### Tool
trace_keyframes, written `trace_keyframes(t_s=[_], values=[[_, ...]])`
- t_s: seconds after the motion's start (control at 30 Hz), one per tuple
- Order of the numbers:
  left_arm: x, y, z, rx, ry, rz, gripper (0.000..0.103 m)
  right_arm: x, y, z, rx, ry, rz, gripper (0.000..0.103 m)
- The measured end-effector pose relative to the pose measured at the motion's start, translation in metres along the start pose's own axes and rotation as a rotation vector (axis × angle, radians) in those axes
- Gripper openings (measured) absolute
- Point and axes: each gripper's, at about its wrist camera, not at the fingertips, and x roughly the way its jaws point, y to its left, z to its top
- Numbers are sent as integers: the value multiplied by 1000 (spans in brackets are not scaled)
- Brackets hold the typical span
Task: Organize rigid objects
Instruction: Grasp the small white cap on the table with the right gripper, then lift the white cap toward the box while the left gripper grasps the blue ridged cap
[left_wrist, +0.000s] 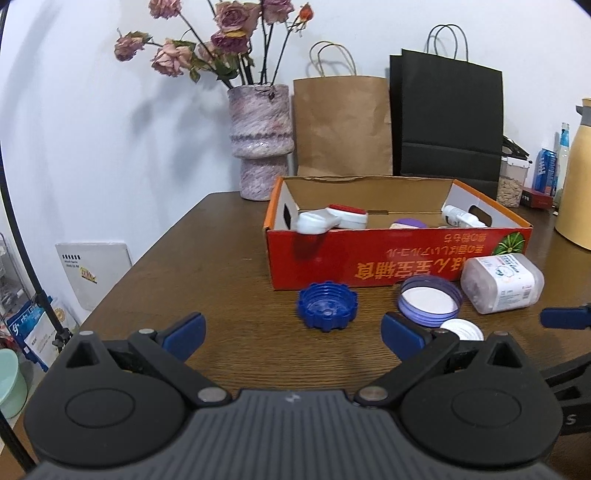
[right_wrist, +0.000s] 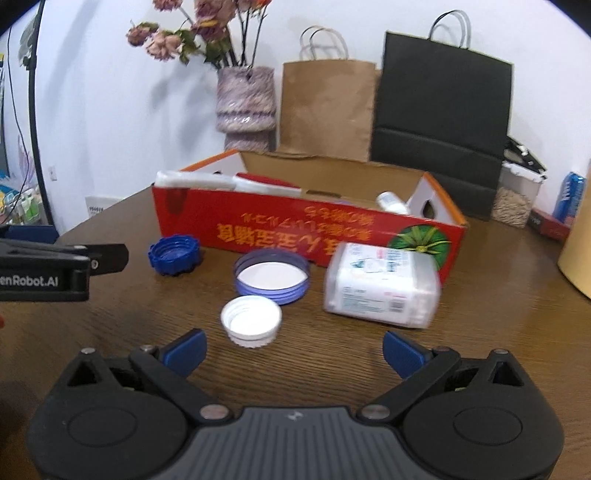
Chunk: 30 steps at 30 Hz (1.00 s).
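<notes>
A red cardboard box (left_wrist: 369, 258) (right_wrist: 295, 236) stands on the wooden table and holds several white bottles and lids. In front of it lie a blue ridged cap (left_wrist: 327, 309) (right_wrist: 173, 254), a purple lid (left_wrist: 430, 301) (right_wrist: 272, 275), a small white cap (left_wrist: 463, 329) (right_wrist: 251, 320) and a clear cotton-swab box (left_wrist: 502, 283) (right_wrist: 382, 285) on its side. My left gripper (left_wrist: 293, 338) is open and empty, just short of the blue cap. My right gripper (right_wrist: 295, 350) is open and empty, near the white cap.
A vase of dried roses (left_wrist: 260, 142), a brown paper bag (left_wrist: 341, 125) and a black paper bag (left_wrist: 448, 114) stand behind the box. A yellow jug (left_wrist: 576, 177), a blue can and a jar are at the right. The table edge runs along the left.
</notes>
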Motion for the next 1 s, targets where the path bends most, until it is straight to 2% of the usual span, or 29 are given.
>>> trace_keyframes(t_s=[0.13, 0.23, 0.27, 0.3, 0.5, 1.0], values=[[3, 9, -1, -17, 5, 2, 103, 17, 8, 6, -10, 26, 17, 85], [4, 14, 0, -31, 7, -4, 103, 30, 12, 10, -9, 51, 22, 69], [4, 16, 0, -36, 9, -5, 103, 32, 12, 11, -1, 52, 29, 59], [4, 17, 0, -38, 10, -6, 103, 34, 12, 12, 9, 50, 41, 42], [4, 18, 1, -44, 11, -12, 103, 32, 12, 12, 9, 29, 45, 39], [17, 7, 3, -18, 39, 10, 103, 5, -6, 21, 17, -111, 30, 39]])
